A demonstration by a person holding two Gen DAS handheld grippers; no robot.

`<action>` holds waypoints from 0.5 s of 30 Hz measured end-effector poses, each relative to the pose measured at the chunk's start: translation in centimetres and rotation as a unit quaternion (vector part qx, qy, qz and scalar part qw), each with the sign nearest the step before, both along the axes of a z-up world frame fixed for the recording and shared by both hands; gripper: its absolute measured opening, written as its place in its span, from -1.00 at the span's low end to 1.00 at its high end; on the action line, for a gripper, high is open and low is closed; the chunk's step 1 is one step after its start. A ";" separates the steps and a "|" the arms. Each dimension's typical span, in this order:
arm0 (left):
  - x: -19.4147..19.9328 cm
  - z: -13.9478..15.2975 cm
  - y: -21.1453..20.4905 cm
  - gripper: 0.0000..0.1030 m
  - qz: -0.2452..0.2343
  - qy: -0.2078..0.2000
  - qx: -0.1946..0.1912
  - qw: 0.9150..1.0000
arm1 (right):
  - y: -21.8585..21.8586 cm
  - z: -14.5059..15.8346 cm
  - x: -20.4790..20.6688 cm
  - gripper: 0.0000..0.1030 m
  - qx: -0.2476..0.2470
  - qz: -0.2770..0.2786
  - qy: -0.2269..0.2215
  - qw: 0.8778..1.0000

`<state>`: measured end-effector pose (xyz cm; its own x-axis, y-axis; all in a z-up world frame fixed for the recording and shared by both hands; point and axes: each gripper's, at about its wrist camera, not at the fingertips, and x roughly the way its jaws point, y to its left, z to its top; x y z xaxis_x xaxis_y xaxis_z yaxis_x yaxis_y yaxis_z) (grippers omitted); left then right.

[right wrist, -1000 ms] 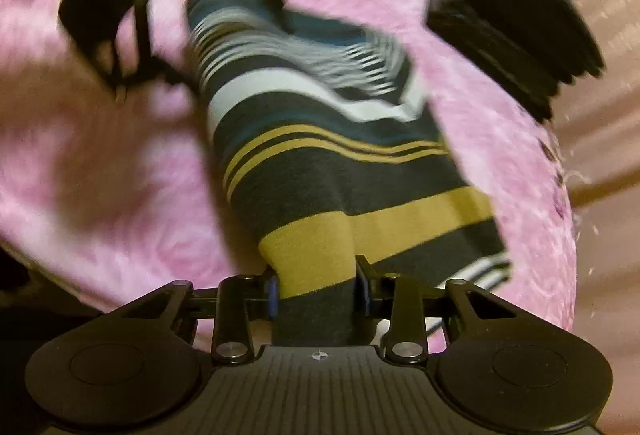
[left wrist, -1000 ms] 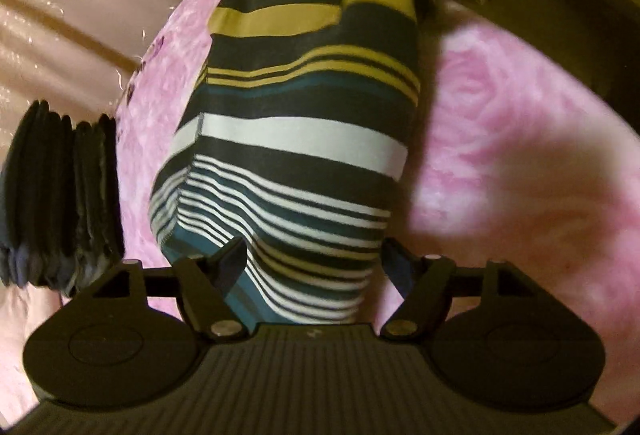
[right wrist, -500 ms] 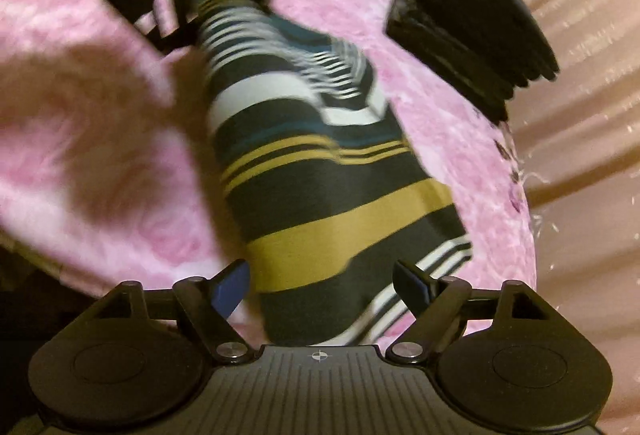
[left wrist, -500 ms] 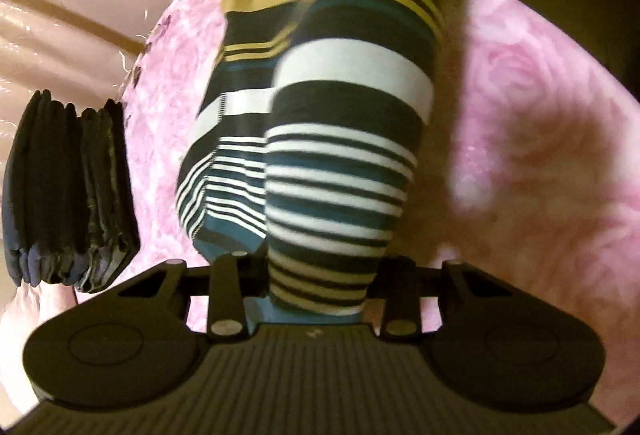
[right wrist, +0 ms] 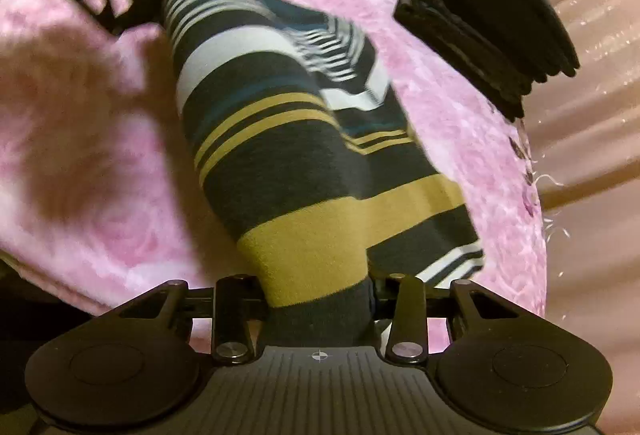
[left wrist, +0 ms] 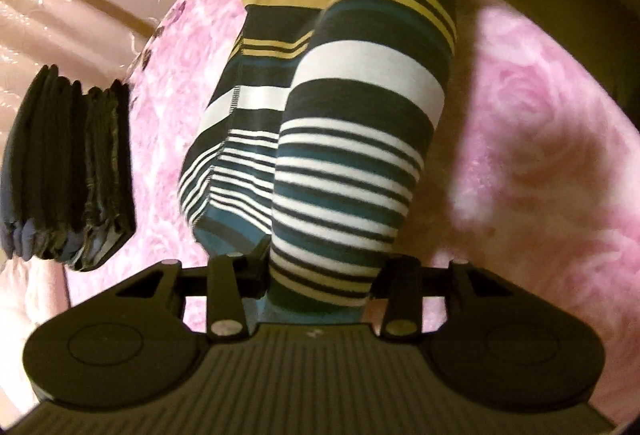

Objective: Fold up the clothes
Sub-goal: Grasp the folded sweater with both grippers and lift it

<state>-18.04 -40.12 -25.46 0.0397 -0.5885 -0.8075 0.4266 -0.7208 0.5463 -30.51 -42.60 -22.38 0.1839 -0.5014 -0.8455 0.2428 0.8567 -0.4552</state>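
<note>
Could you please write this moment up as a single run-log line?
step: folding striped garment | left claw: shut on its thin-striped end | right claw: just closed on mustard-banded end | surface: pink blanket

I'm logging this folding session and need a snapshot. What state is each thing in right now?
striped garment: part lifted, held at both ends, a folded layer lying on the blanket.
left gripper: shut on the thin-striped end; jaws just eased wider.
right gripper: shut on the dark and mustard end; jaws just closed.
dark folded stack: folded, resting untouched beside the garment.
pink blanket: spread flat.
</note>
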 end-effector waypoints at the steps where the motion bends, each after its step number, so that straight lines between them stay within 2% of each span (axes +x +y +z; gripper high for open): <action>1: -0.2 0.0 0.1 -0.10 0.003 -0.006 -0.004 1.000 | -0.3 0.2 0.1 -0.26 0.004 0.001 0.001 1.000; 4: -0.9 -0.3 0.0 -0.11 0.010 -0.013 0.007 1.000 | -0.7 0.8 0.2 -0.26 0.011 0.018 0.011 1.000; 6: -1.3 -0.6 -0.1 -0.31 0.014 -0.018 0.016 1.000 | -0.6 1.8 0.1 -0.26 0.006 0.025 0.020 0.999; 8: -1.1 0.8 -1.0 -0.37 0.048 0.016 0.043 0.998 | -0.5 2.7 0.1 -0.25 -0.004 0.034 0.031 0.999; 10: -0.9 2.9 -1.6 -0.40 0.069 0.040 0.046 0.996 | -0.5 3.3 0.3 -0.20 -0.024 0.045 0.043 0.998; 12: -1.0 4.0 -1.8 -0.43 0.082 0.046 0.045 0.994 | -0.4 2.5 0.4 -0.16 -0.038 0.062 0.055 0.996; 15: -1.1 4.0 -2.6 -0.44 0.108 0.053 0.062 0.991 | 0.0 0.7 -0.2 -0.14 -0.038 0.110 0.078 0.990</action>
<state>-19.12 -42.71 -21.42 0.0646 -0.4710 -0.8797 0.6279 -0.6660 0.4027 -30.69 -42.55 -21.66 0.1659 -0.5265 -0.8338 -0.0241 0.8431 -0.5372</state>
